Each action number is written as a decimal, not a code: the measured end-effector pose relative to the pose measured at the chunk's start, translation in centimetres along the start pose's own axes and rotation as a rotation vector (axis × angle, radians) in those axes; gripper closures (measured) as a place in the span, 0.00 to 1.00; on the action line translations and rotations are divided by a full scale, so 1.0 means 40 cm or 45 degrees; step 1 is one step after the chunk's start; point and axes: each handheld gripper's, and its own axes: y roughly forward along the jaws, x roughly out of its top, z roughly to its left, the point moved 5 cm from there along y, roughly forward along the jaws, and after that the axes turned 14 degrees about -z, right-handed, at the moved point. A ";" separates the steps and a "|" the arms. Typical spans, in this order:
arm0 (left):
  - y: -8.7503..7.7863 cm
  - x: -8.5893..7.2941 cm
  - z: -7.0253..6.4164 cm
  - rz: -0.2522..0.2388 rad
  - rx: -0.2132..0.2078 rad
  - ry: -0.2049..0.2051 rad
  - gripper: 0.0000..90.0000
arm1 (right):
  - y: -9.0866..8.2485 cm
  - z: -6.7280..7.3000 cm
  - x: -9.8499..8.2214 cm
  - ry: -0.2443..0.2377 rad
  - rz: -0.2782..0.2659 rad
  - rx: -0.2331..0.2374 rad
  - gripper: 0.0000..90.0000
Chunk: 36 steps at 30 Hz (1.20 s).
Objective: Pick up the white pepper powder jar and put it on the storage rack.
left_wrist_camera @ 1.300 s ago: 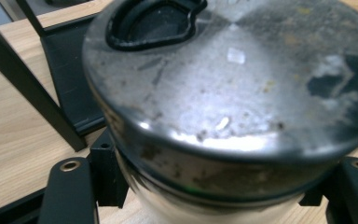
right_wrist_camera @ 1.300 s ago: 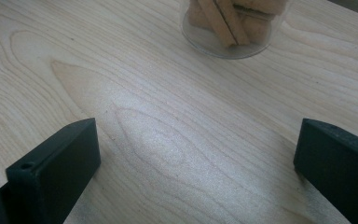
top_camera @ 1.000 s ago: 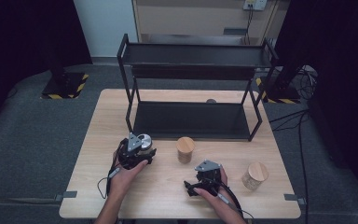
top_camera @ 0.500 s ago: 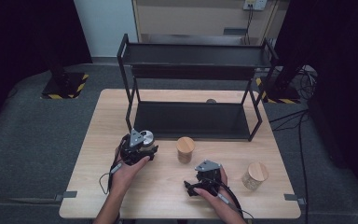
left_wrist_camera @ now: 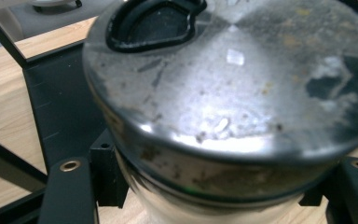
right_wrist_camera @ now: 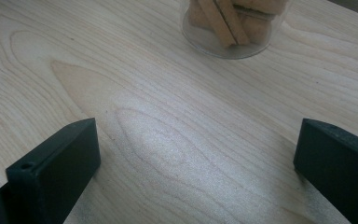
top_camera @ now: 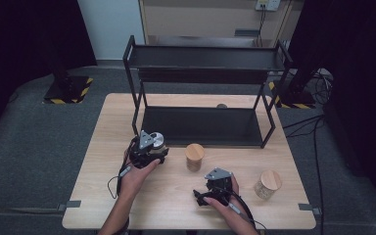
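My left gripper (top_camera: pixel 149 149) is shut on a glass jar with a worn steel lid (top_camera: pixel 156 139), held just in front of the black rack's lower shelf (top_camera: pixel 200 125). In the left gripper view the steel lid (left_wrist_camera: pixel 233 79) is close up, and the left gripper (left_wrist_camera: pixel 214 191) has a black jaw pressed on either side of the jar body. My right gripper (top_camera: pixel 204 195) rests low over the table near the front edge, open. In its own view the right gripper (right_wrist_camera: pixel 196 158) has bare wood between its jaws, with a glass jar of wooden sticks (right_wrist_camera: pixel 233 23) ahead.
A two-tier black metal rack (top_camera: pixel 205 58) stands across the back of the wooden table (top_camera: pixel 107 127). A wooden-lidded jar (top_camera: pixel 194 156) stands mid-table between the grippers. Another wooden-lidded jar (top_camera: pixel 268 183) stands at the right front.
My left gripper has carried the steel-lidded jar a little farther from the person, toward the rack's lower shelf. The right gripper has stayed where it was.
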 end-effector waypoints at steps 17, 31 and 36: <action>0.054 0.022 0.011 -0.011 -0.009 0.000 0.32 | 0.000 0.000 0.000 0.000 -0.001 0.000 0.01; 0.096 0.036 0.031 -0.010 0.002 -0.013 0.32 | 0.000 0.000 0.000 0.003 0.000 0.001 0.01; 0.120 0.040 0.035 -0.003 0.000 -0.004 0.32 | 0.000 0.000 0.000 0.002 -0.001 0.001 0.01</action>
